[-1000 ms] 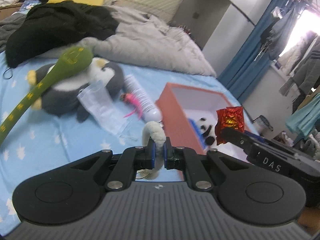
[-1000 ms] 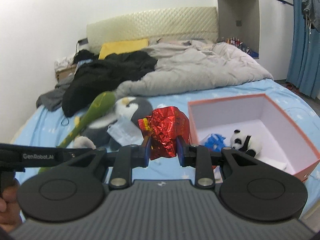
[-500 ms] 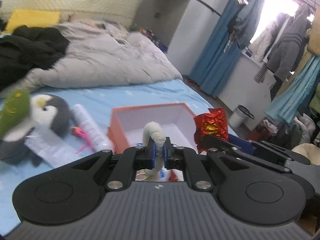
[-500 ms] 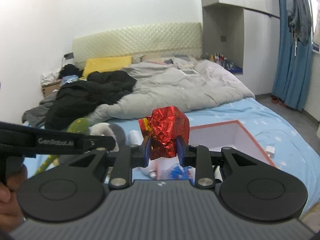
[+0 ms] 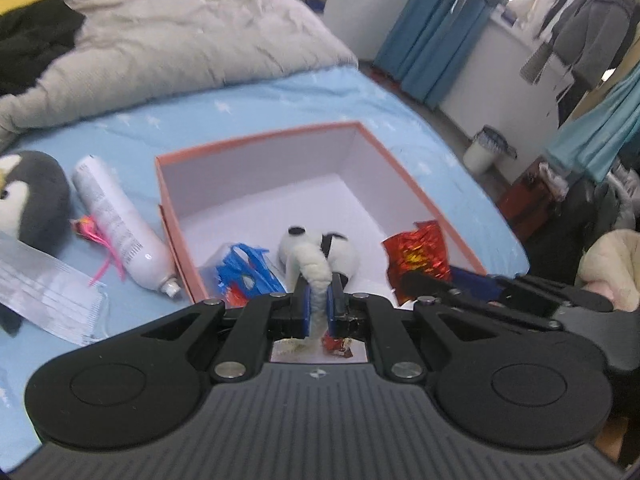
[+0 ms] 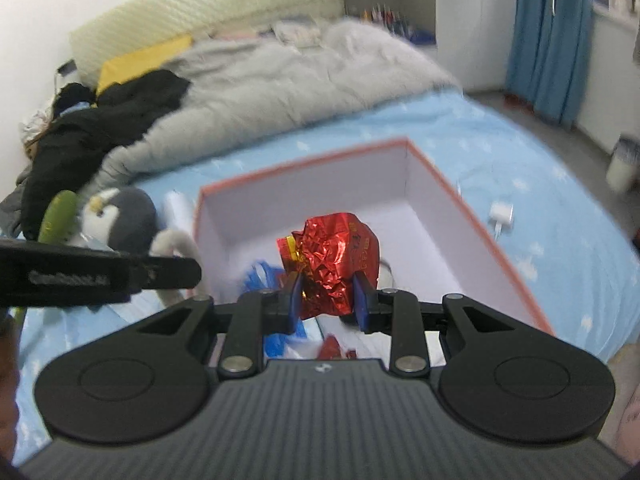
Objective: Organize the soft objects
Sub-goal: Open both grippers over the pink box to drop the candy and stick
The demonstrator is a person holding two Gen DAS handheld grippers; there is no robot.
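We have two soft things in hand and both hang over the open box (image 5: 404, 184). The left tongs (image 5: 318, 304) are clenched on a white fluffy strip (image 5: 316, 280), which rises from between the pads and curls forward. The right tongs (image 6: 328, 300) are grasping a crumpled red foil bag (image 6: 332, 264), its bulk standing above the pads.

We judge this the delivery step: carried items arrive above the container and wait for release. Inside the box already lie a panda plush (image 5: 336, 248) and a blue-printed plastic bag (image 5: 244, 272), both toward its near side, so the far half of the white floor is bare. The next move calls for lowering each load below the rim and loosening the pads, one hand at a time since the two tongs sit close together over the near wall.

Outward on the bed (image 5: 280, 96), a white bottle (image 5: 120, 224) lies just beside the box's left wall, with a pink tassel (image 5: 96, 236), a face mask (image 5: 48, 296) and a penguin plush (image 5: 32, 196) further left. A grey duvet (image 5: 180, 40) fills the head end. The bed's right edge runs near the box's right wall, so free room lies on the left and far sides.
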